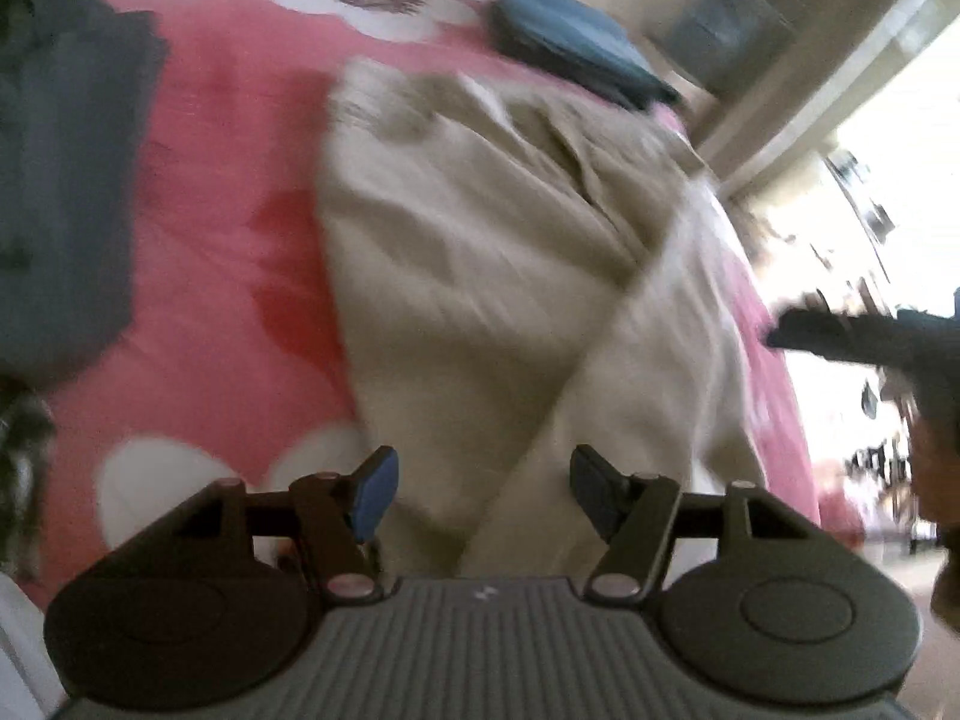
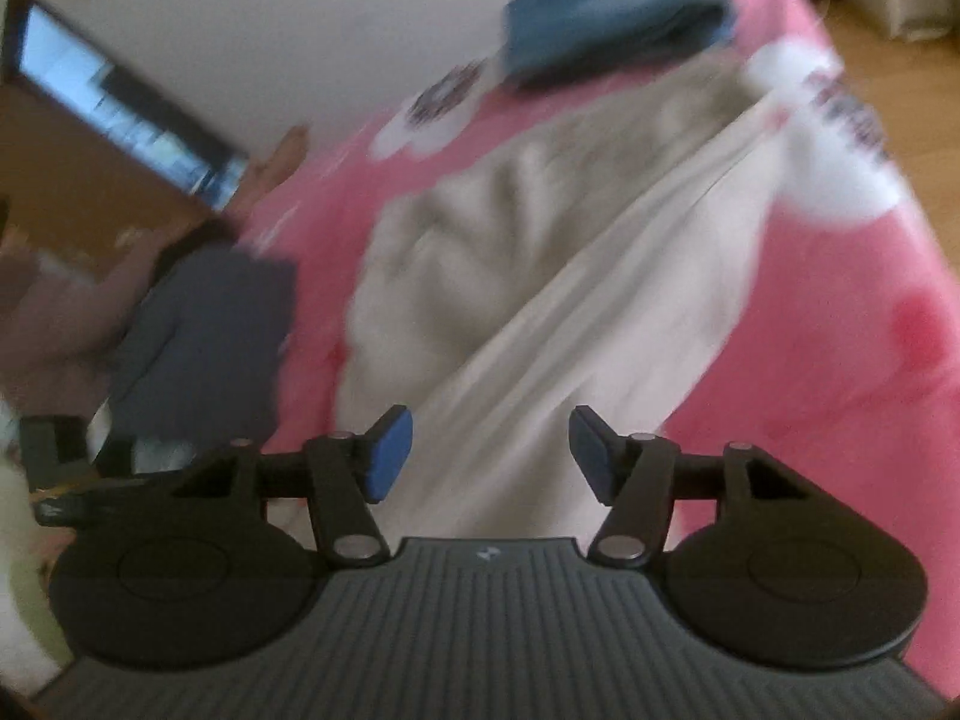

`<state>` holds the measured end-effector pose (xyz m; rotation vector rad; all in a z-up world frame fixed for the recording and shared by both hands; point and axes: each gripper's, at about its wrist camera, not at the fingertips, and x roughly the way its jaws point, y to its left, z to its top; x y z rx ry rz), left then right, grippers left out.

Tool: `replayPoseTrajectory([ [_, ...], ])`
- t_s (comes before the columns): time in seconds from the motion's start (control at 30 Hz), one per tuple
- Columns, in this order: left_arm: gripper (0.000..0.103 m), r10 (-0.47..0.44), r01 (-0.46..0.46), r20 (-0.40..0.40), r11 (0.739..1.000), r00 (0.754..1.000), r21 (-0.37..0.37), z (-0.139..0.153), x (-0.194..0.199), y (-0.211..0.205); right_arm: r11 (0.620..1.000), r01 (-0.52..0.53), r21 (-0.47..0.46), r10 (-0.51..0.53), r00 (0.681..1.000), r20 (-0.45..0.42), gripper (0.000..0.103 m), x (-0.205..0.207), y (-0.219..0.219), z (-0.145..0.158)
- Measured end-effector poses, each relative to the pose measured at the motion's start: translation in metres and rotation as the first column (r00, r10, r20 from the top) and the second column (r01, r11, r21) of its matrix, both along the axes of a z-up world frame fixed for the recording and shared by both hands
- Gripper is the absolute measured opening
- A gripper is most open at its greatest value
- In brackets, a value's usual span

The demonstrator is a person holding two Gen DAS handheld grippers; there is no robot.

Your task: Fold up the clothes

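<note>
My left gripper (image 1: pixel 483 489) hangs above the beige garment (image 1: pixel 480 276) spread on the pink bed cover (image 1: pixel 228 252), jaws apart and empty; my right gripper (image 2: pixel 491 456) hovers over the same cloth, jaws likewise apart, nothing between them; a folded blue garment (image 1: pixel 564 42) lies beyond the beige one, a dark grey garment (image 1: pixel 66 180) beside it; blur leaves no writing legible.
</note>
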<state>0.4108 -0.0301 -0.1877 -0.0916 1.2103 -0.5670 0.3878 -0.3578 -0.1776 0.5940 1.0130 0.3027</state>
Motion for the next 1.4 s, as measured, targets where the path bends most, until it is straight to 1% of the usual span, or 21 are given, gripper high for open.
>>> replayPoseTrajectory([
  [0.07, 0.065, -0.034, 0.034, 0.027, 0.999, 0.999, -0.002, -0.002, -0.016, -0.004, 0.999, 0.002, 0.05, -0.001, 1.0, -0.023, 0.058, -0.009, 0.016, -0.001],
  [0.17, 0.063, -0.068, 0.069, 0.064, 0.998, 0.996, -0.015, -0.002, -0.035, -0.007, 0.987, 0.034, 0.157, -0.025, 0.998, -0.059, 0.058, -0.019, 0.028, -0.004],
  [0.23, 0.063, -0.1, 0.103, 0.087, 0.994, 0.991, -0.029, 0.003, -0.049, -0.007, 0.983, 0.043, 0.177, -0.032, 0.997, -0.065, 0.058, -0.028, 0.036, -0.002],
  [0.33, 0.061, -0.14, 0.14, 0.157, 0.99, 0.978, 0.011, 0.008, -0.075, -0.013, 0.978, 0.057, 0.201, -0.041, 0.996, -0.084, 0.058, -0.042, 0.047, 0.0],
  [0.37, 0.058, -0.144, 0.145, 0.166, 0.989, 0.975, 0.009, 0.008, -0.082, -0.015, 0.977, 0.062, 0.204, -0.043, 0.995, -0.094, 0.058, -0.047, 0.05, 0.0],
  [0.43, 0.057, -0.152, 0.154, 0.185, 0.988, 0.971, 0.006, 0.009, -0.095, -0.02, 0.979, 0.057, 0.196, -0.033, 0.992, -0.122, 0.058, -0.053, 0.064, -0.002],
  [0.5, 0.057, -0.165, 0.167, 0.212, 0.986, 0.963, 0.007, 0.008, -0.109, -0.027, 0.985, 0.034, 0.171, -0.007, 0.988, -0.154, 0.058, -0.054, 0.081, -0.004],
  [0.53, 0.057, -0.174, 0.176, 0.228, 0.984, 0.958, 0.011, 0.008, -0.116, -0.03, 0.989, 0.02, 0.144, 0.005, 0.985, -0.172, 0.058, -0.053, 0.091, -0.006],
  [0.6, 0.057, -0.188, 0.189, 0.256, 0.982, 0.948, 0.023, 0.004, -0.128, -0.034, 0.998, -0.011, 0.056, 0.022, 0.978, -0.209, 0.058, -0.05, 0.111, -0.01],
  [0.7, 0.057, -0.169, 0.174, 0.257, 0.985, 0.951, 0.005, -0.003, -0.136, -0.032, 0.996, -0.026, -0.088, 0.004, 0.971, -0.241, 0.056, -0.047, 0.133, -0.021],
  [0.77, 0.056, -0.144, 0.155, 0.25, 0.988, 0.957, -0.022, -0.003, -0.143, -0.021, 0.989, -0.023, -0.145, -0.016, 0.965, -0.262, 0.046, -0.051, 0.138, -0.031],
  [0.83, 0.056, -0.12, 0.133, 0.246, 0.99, 0.962, -0.041, -0.001, -0.151, -0.006, 0.983, -0.019, -0.18, -0.027, 0.967, -0.253, 0.024, -0.06, 0.141, -0.032],
  [0.93, 0.056, -0.084, 0.099, 0.249, 0.994, 0.965, -0.047, 0.003, -0.163, 0.022, 0.976, 0.0, -0.219, -0.049, 0.975, -0.217, 0.015, -0.07, 0.136, -0.024],
  [1.0, 0.056, -0.065, 0.078, 0.246, 0.996, 0.967, -0.041, 0.004, -0.167, 0.038, 0.972, 0.028, -0.233, -0.071, 0.981, -0.178, 0.014, -0.076, 0.128, -0.01],
  [1.07, 0.057, -0.033, 0.046, 0.241, 0.998, 0.97, -0.051, 0.006, -0.166, 0.053, 0.965, 0.049, -0.258, -0.081, 0.99, -0.115, 0.014, -0.083, 0.12, 0.011],
  [1.13, 0.059, 0.008, 0.009, 0.245, 0.998, 0.969, -0.067, 0.01, -0.158, 0.062, 0.957, 0.066, -0.281, -0.085, 0.995, -0.057, 0.014, -0.089, 0.112, 0.031],
  [1.2, 0.061, 0.066, -0.045, 0.241, 0.995, 0.968, -0.094, 0.015, -0.143, 0.068, 0.955, 0.052, -0.291, -0.066, 0.997, -0.038, 0.014, -0.093, 0.108, 0.038],
  [1.27, 0.062, 0.143, -0.117, 0.218, 0.985, 0.965, -0.126, 0.019, -0.121, 0.07, 0.957, 0.032, -0.29, -0.055, 0.996, -0.071, 0.017, -0.096, 0.106, 0.026],
  [1.3, 0.062, 0.176, -0.15, 0.206, 0.979, 0.963, -0.138, 0.022, -0.108, 0.068, 0.953, 0.018, -0.302, -0.051, 0.993, -0.103, 0.022, -0.098, 0.106, 0.014],
  [1.37, 0.062, 0.217, -0.193, 0.194, 0.972, 0.957, -0.136, 0.024, -0.081, 0.06, 0.943, -0.021, -0.331, -0.033, 0.987, -0.159, 0.025, -0.098, 0.106, -0.012],
  [1.4, 0.062, 0.236, -0.213, 0.191, 0.968, 0.953, -0.134, 0.026, -0.068, 0.056, 0.938, -0.032, -0.346, -0.034, 0.983, -0.182, 0.028, -0.098, 0.104, -0.026],
])
